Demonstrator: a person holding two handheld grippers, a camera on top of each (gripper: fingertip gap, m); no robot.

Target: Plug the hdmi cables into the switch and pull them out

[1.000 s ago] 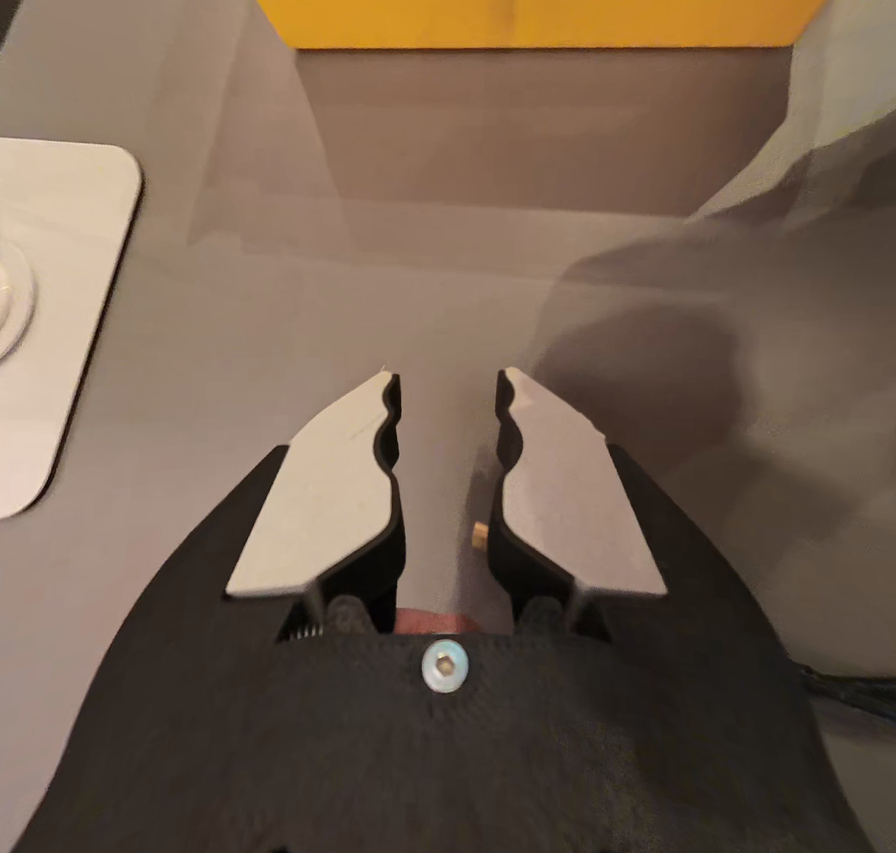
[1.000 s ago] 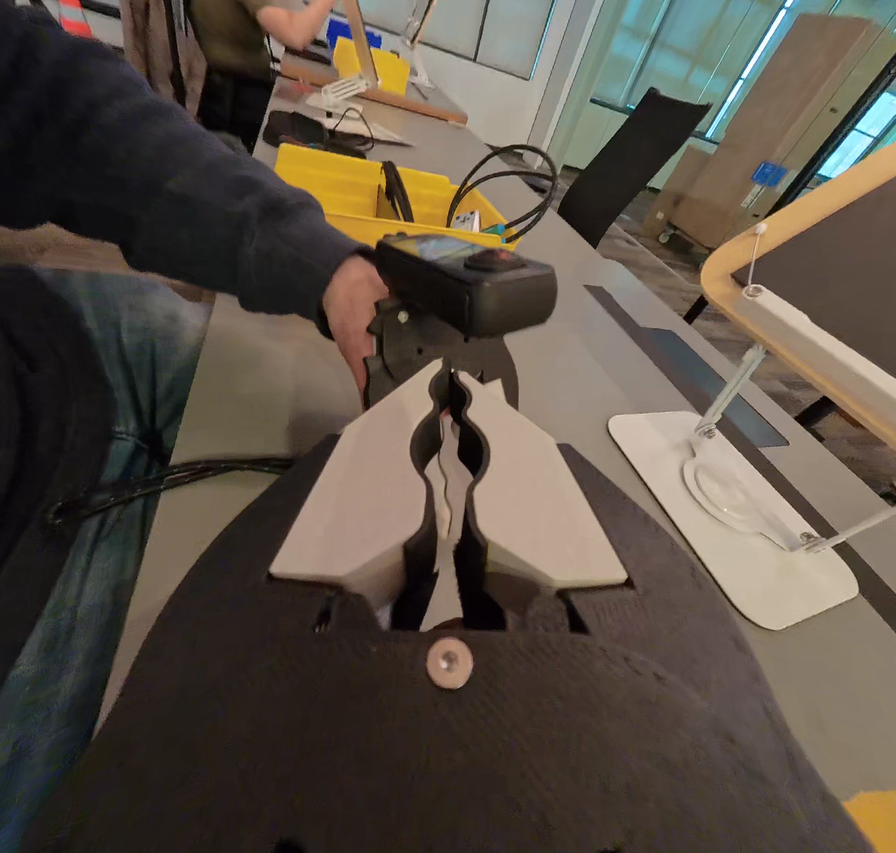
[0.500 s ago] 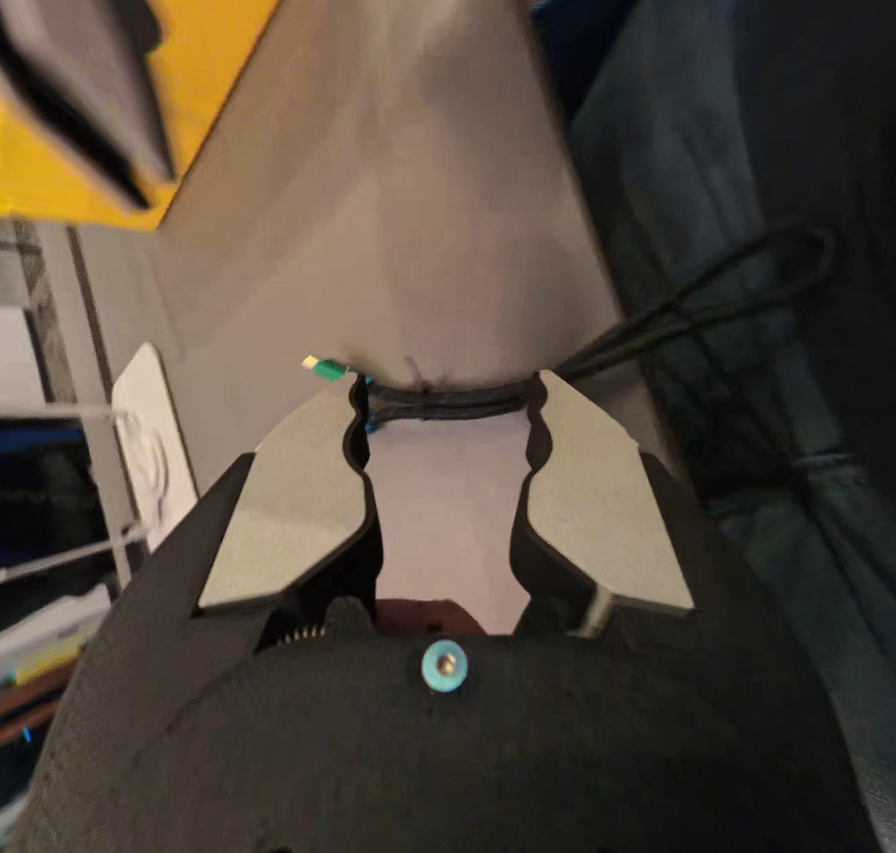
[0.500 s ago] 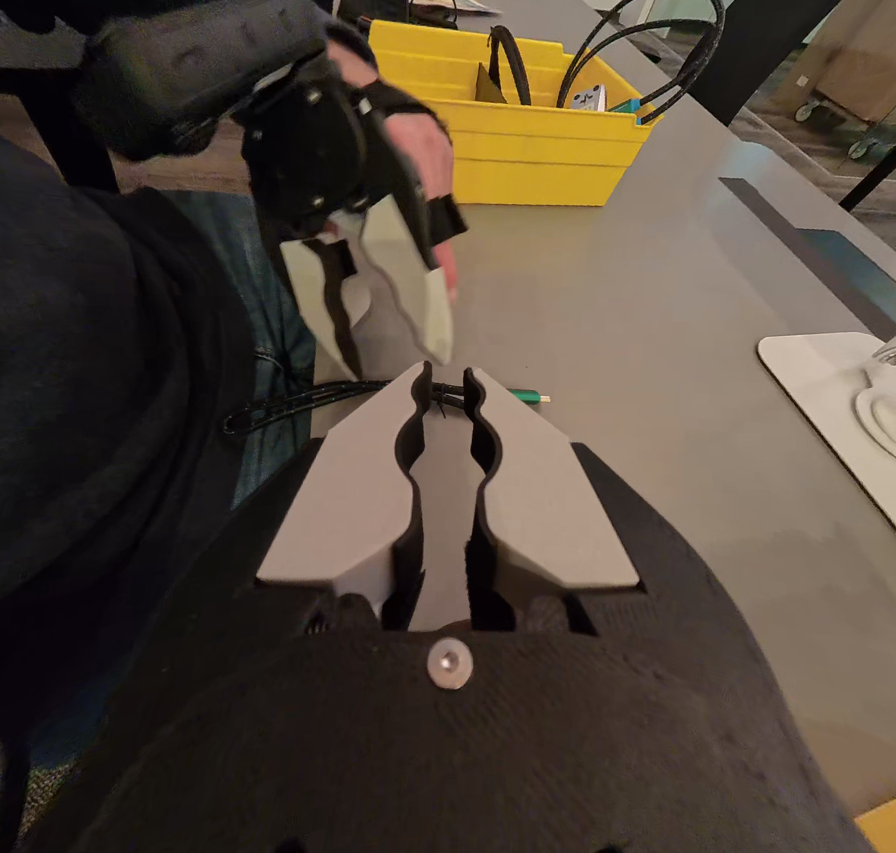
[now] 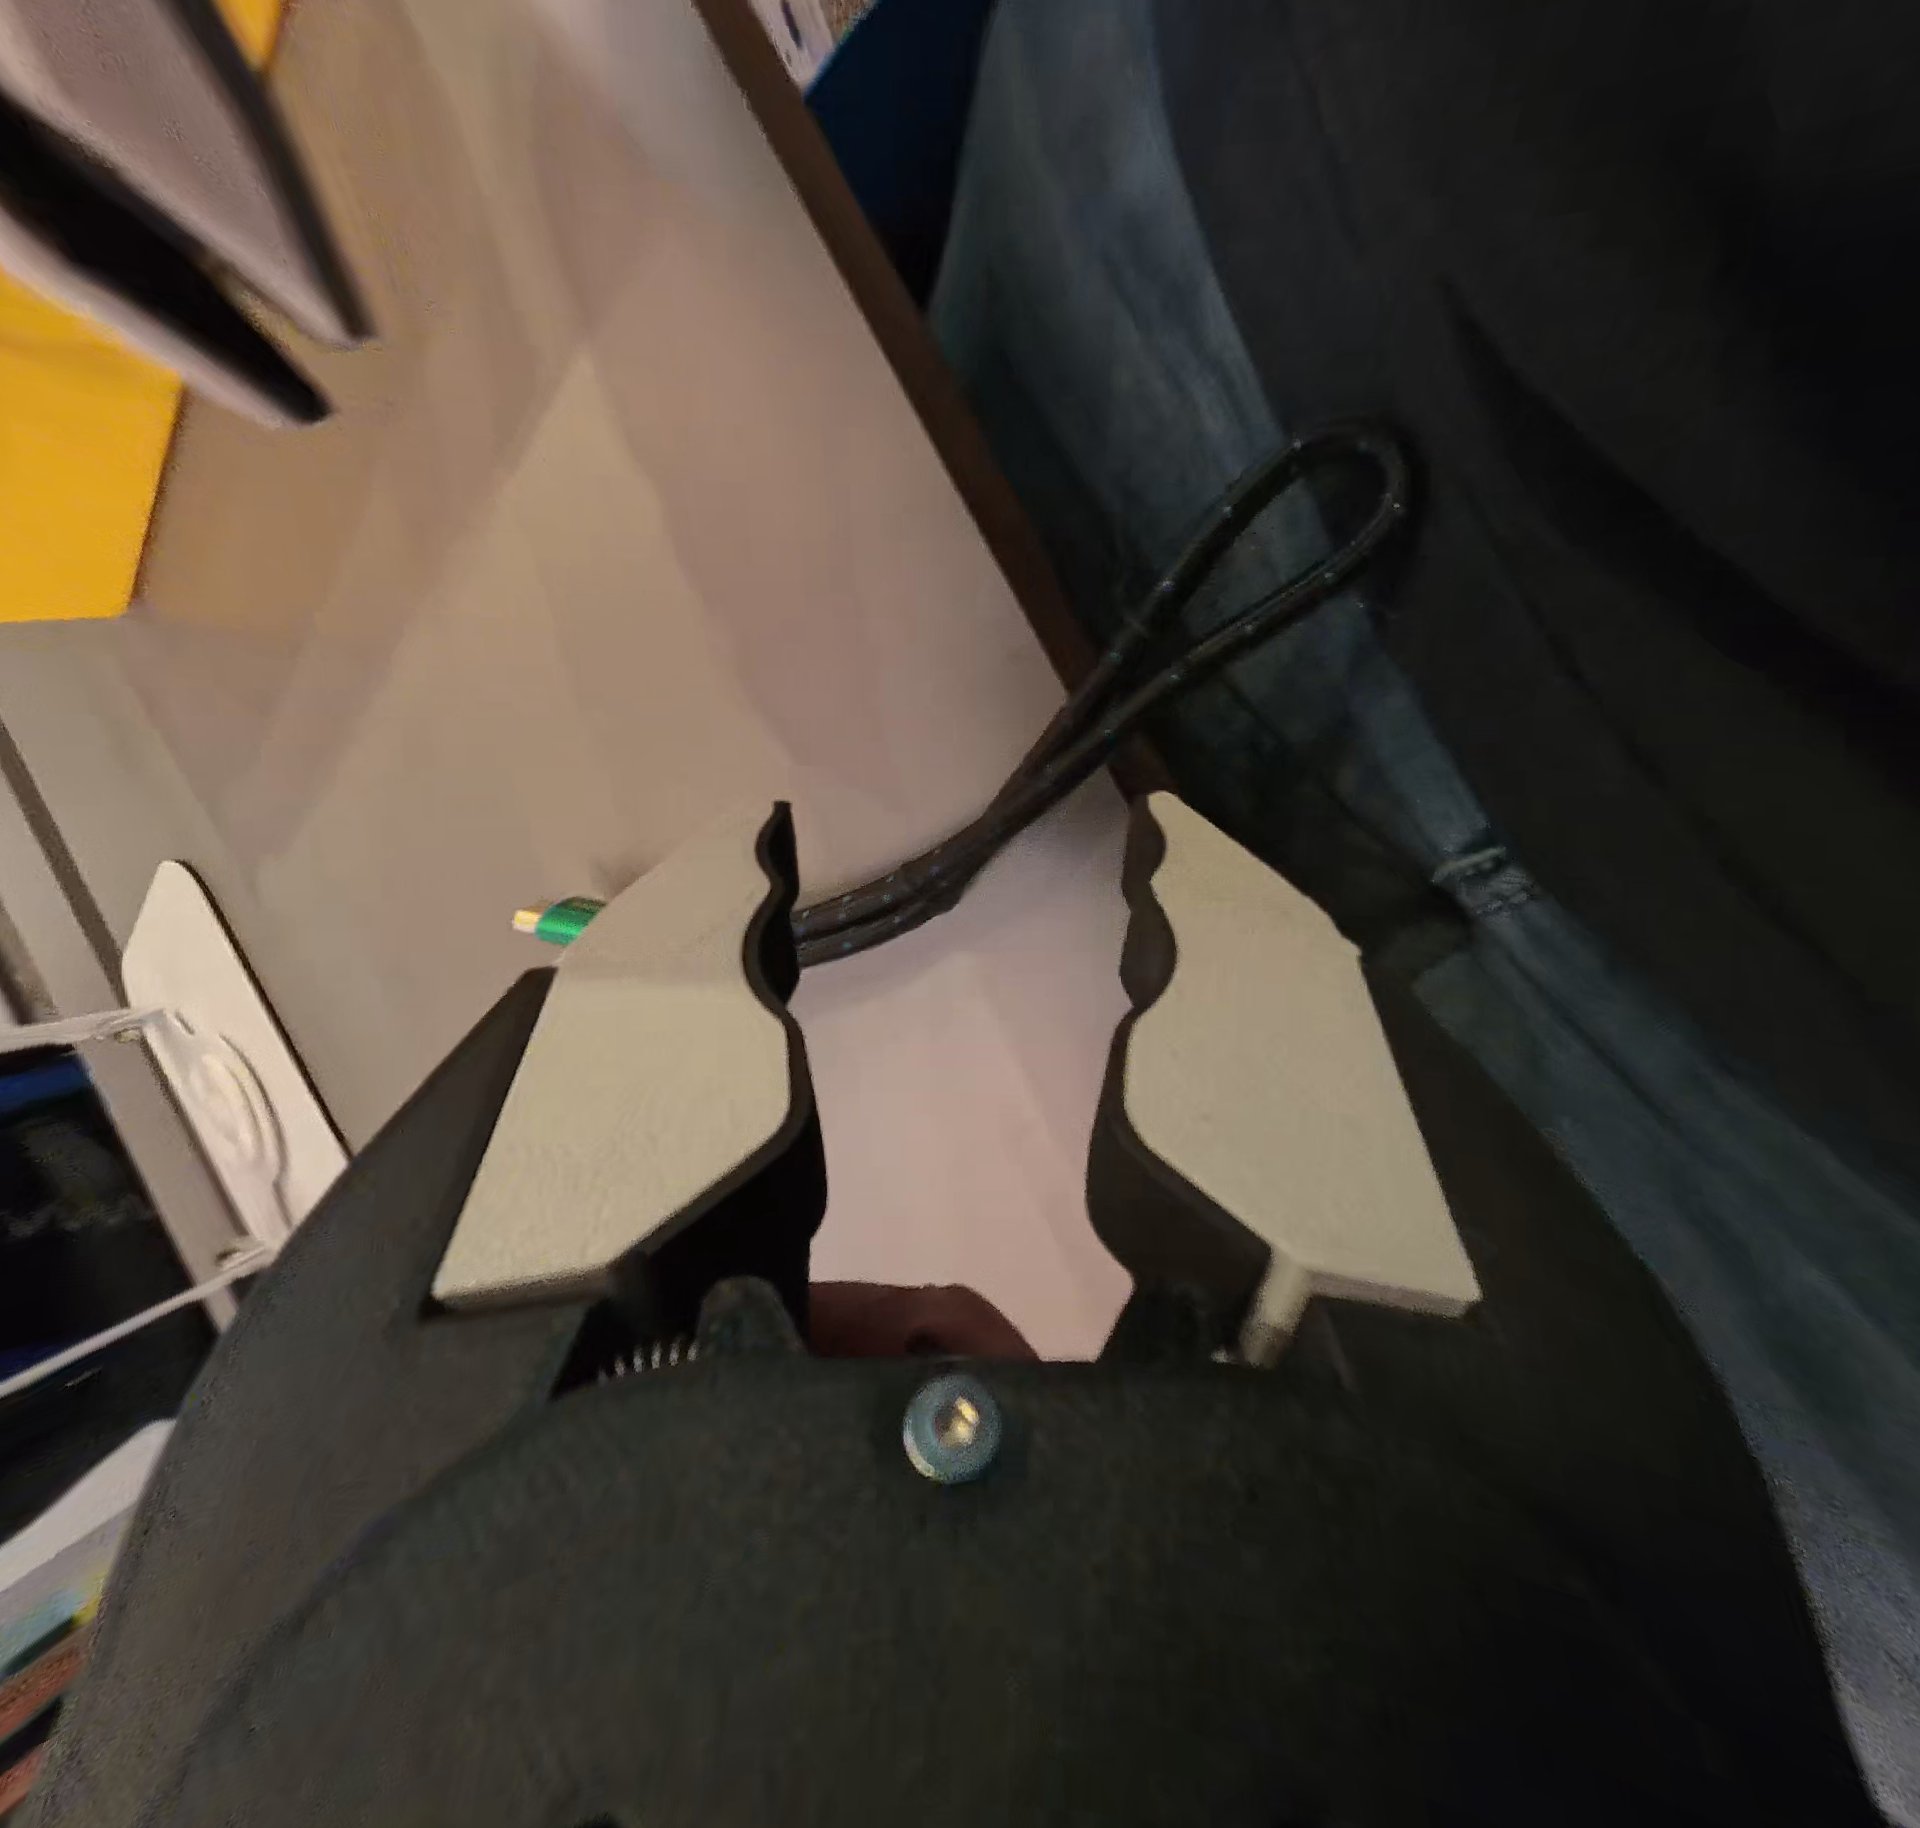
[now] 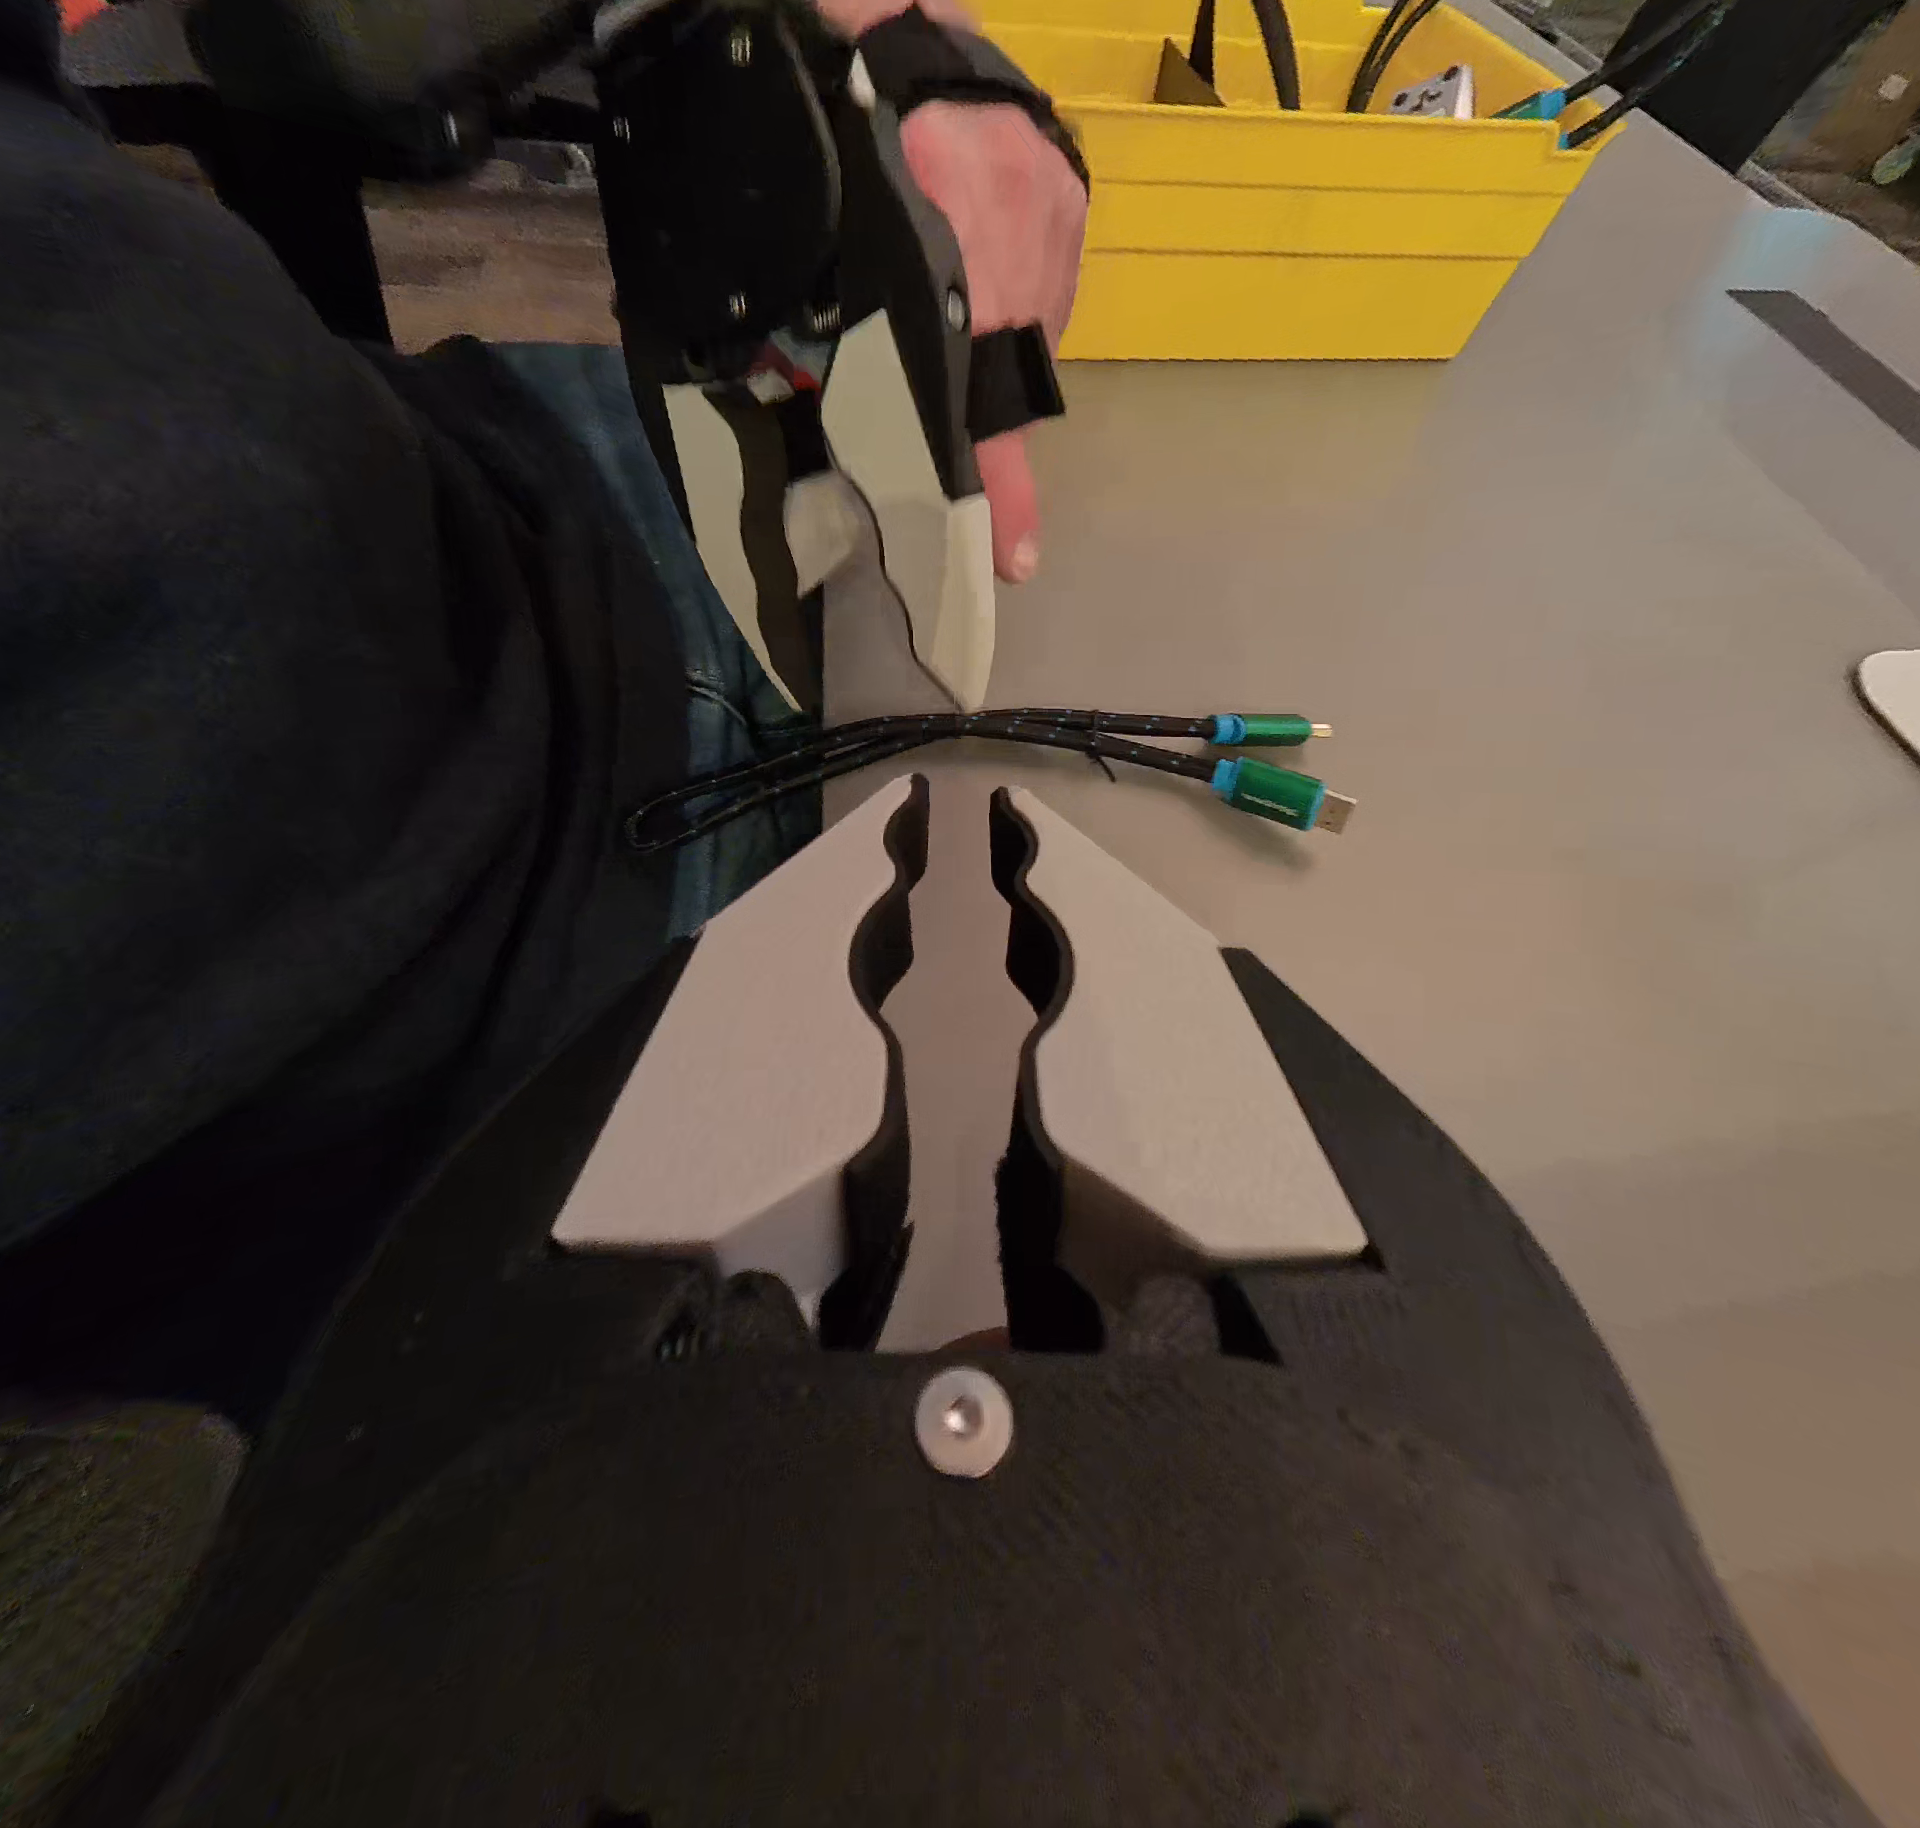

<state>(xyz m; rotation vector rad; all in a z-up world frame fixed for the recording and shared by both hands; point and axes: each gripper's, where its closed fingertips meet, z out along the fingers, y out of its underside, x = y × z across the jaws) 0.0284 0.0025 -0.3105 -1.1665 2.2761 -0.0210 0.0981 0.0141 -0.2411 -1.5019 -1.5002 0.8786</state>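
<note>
A black braided HDMI cable bundle (image 6: 1039, 724) lies on the grey table (image 6: 1455, 635) near its near edge, and a loop hangs over the edge against a person's jeans (image 5: 1299, 552). Its two green plugs (image 6: 1273, 791) with blue collars point right. One plug tip shows in the left wrist view (image 5: 566, 918). My left gripper (image 5: 961, 843) is open and points down, its fingers on either side of the cable (image 5: 904, 895). It also shows in the right wrist view (image 6: 883, 692). My right gripper (image 6: 958, 802) is slightly open and empty, just short of the cable. No switch is visible.
A yellow bin (image 6: 1247, 251) with black cables in it stands at the far side of the table. A white base plate (image 5: 208, 1030) lies to the side and shows at the right edge of the right wrist view (image 6: 1891, 698). The person's dark sleeve and jeans fill the left.
My left gripper swung from facing the yellow bin to the cable at the table edge and opened wider. My right gripper tilted down toward the cable and opened a little.
</note>
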